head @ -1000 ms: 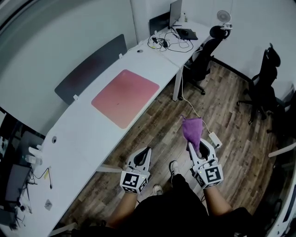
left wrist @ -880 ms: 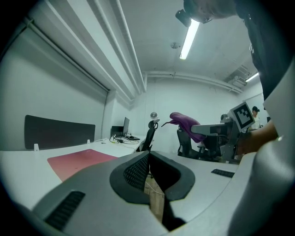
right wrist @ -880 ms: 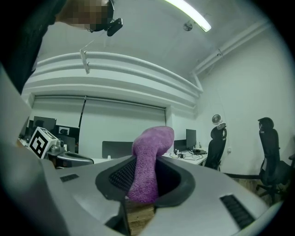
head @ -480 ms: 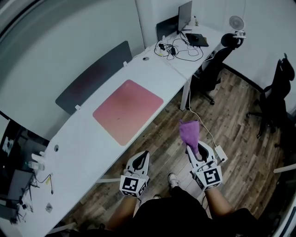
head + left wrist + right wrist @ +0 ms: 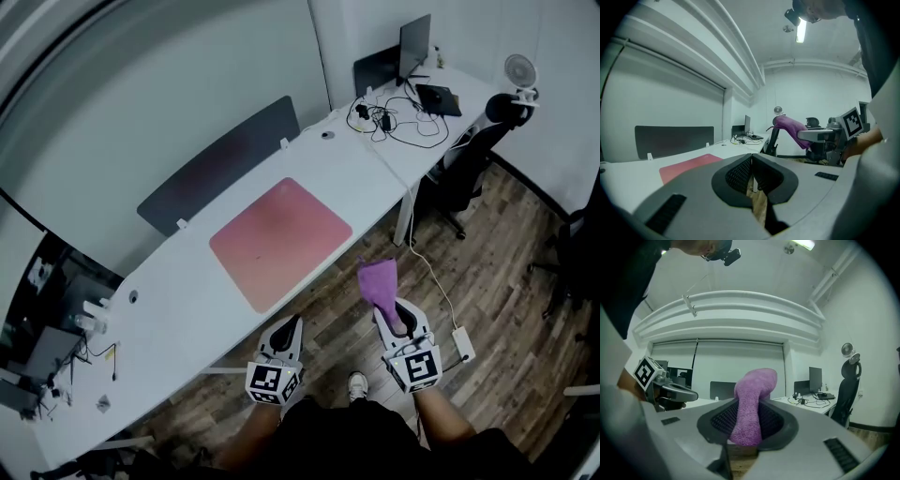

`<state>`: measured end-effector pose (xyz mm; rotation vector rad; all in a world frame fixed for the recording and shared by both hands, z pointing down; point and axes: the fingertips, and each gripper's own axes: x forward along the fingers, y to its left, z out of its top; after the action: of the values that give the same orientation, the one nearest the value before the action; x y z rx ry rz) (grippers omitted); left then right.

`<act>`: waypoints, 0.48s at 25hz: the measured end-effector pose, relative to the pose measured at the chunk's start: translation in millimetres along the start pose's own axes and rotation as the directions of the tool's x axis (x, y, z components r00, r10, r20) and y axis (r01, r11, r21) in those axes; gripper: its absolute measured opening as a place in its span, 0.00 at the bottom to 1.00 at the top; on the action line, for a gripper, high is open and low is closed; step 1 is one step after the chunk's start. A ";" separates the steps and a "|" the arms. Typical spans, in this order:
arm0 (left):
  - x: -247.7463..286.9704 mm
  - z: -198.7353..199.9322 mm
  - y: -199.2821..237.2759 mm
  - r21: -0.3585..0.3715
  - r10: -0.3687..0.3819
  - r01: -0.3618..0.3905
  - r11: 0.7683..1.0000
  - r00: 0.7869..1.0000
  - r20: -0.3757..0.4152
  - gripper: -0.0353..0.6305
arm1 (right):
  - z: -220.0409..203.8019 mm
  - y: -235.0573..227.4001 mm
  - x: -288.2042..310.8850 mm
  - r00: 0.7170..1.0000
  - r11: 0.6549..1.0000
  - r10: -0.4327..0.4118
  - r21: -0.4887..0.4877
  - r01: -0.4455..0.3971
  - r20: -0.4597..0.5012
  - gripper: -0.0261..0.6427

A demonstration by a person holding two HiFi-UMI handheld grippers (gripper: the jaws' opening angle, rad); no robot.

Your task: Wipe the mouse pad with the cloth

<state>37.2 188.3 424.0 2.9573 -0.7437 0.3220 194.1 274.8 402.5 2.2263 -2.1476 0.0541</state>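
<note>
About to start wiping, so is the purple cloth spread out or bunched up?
Bunched up: the purple cloth stands as a narrow wad, clamped in the right hand-held gripper.

Mouse pad (image 5: 279,242): pink-red, rectangular, lying flat on the white worktop (image 5: 178,309), slanted to its front edge.

Cloth (image 5: 379,281): purple, fluffy, bunched lengthwise, possibly folded double. It is pinched between the jaws of the right hand-held gripper (image 5: 394,307), stands out past their tips, and is well apart from the pad.

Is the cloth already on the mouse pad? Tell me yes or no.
No, the right tool holds the cloth off to the side, apart from the mouse pad.
</note>
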 end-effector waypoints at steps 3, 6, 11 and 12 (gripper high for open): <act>8.8 1.8 5.0 -0.004 0.017 -0.017 1.000 1.000 0.003 0.09 | -2.1 -2.1 13.9 1.000 1.000 0.026 0.017 -0.026 0.002 0.22; 14.3 -0.8 16.5 -0.015 0.036 -0.036 0.999 0.999 0.007 0.09 | -6.1 0.1 29.6 0.998 0.998 0.058 0.011 -0.058 -0.007 0.22; 17.2 -7.4 44.3 -0.043 0.075 -0.075 0.996 0.997 0.002 0.09 | -9.1 9.4 62.3 0.995 0.995 0.096 0.016 -0.096 -0.020 0.22; 17.6 -8.1 51.1 -0.047 0.083 -0.082 0.995 0.997 0.003 0.09 | -10.1 12.2 70.3 0.994 0.995 0.103 0.014 -0.103 -0.025 0.22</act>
<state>26.6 136.3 436.9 2.8901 -0.8634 0.2977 184.5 204.7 416.8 2.1076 -2.2532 0.0998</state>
